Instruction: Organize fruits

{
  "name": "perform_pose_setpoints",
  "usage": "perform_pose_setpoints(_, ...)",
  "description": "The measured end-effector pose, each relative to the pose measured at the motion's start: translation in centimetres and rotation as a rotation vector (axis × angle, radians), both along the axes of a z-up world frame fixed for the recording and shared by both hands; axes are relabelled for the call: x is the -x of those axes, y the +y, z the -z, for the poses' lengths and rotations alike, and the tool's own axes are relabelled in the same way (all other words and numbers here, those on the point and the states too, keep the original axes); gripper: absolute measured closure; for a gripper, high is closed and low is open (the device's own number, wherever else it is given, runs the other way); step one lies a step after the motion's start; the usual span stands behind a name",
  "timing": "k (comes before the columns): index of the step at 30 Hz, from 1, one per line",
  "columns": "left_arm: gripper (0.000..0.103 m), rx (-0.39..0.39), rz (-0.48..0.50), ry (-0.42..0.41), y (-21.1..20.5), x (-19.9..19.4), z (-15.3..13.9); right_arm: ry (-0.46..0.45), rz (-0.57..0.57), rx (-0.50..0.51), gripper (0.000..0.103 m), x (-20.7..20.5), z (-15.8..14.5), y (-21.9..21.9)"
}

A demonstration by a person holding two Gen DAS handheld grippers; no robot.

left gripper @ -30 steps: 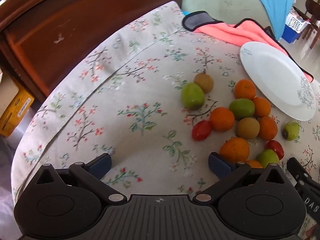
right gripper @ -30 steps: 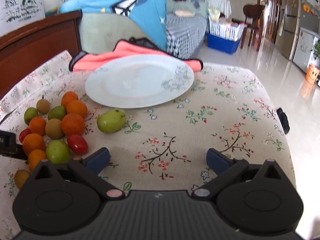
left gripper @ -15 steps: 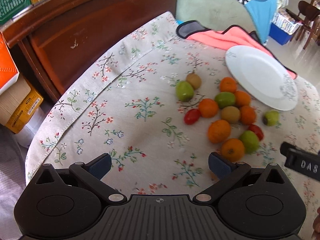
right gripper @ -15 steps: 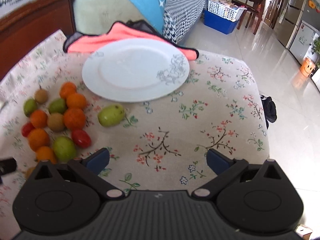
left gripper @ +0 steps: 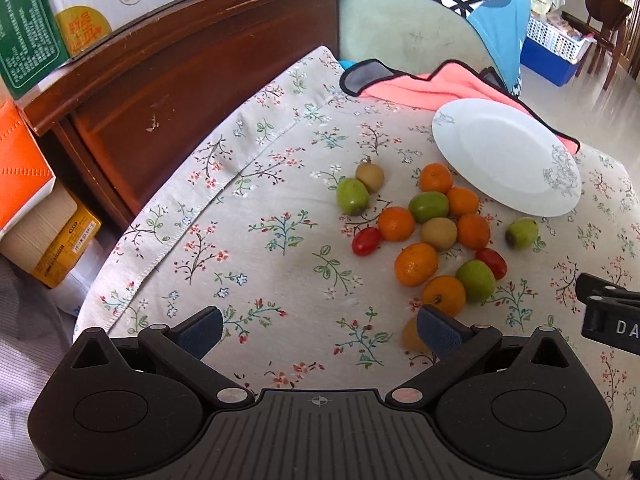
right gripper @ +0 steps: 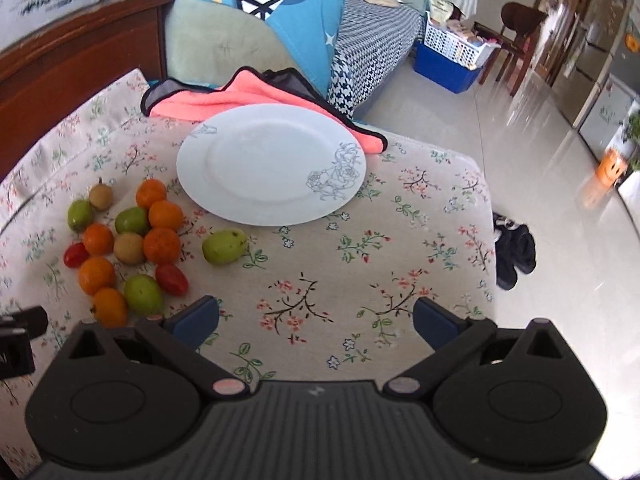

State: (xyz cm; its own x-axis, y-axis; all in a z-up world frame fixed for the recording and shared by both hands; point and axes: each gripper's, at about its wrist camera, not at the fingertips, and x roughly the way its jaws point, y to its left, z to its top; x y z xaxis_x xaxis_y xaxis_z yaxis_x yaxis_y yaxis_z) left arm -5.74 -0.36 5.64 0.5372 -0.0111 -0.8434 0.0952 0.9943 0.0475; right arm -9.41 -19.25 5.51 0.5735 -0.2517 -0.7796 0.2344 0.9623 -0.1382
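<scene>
Up front in the left wrist view, the left gripper [left gripper: 318, 330] hangs with jaws spread wide, empty, the fruits [left gripper: 434, 232] clustered just left of the white plate [left gripper: 506, 160]. From the right wrist, the right gripper [right gripper: 314, 322] likewise gapes empty; one green fruit [right gripper: 223, 246] lies just below the plate's rim.

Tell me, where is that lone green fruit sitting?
In the right wrist view, the lone green fruit lies on the tablecloth just below the white plate, right of the fruit cluster.
</scene>
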Motion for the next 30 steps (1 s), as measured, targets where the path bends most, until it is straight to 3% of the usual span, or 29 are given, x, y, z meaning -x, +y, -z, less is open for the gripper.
perform_pose_setpoints(4, 0.0, 0.002, 0.007, 0.029, -0.1, -0.2, 0.2, -0.001, -0.011, 0.003, 0.001, -0.3, -0.1, 0.2)
perform_pose_setpoints(14, 0.0, 0.003, 0.016, 0.052, -0.5, -0.7, 0.8, 0.004, -0.047, -0.102, 0.001, -0.9, 0.7, 0.2)
perform_pose_setpoints(19, 0.0, -0.019, -0.009, 0.044, -0.5, -1.1, 0.9, 0.008, -0.068, -0.066, 0.001, -1.0, 0.6, 0.9)
perform_pose_setpoints(30, 0.0, -0.029, -0.033, 0.059, 0.1, -1.4, 1.4, 0.026, -0.084, -0.106, 0.001, -1.1, 1.1, 1.3)
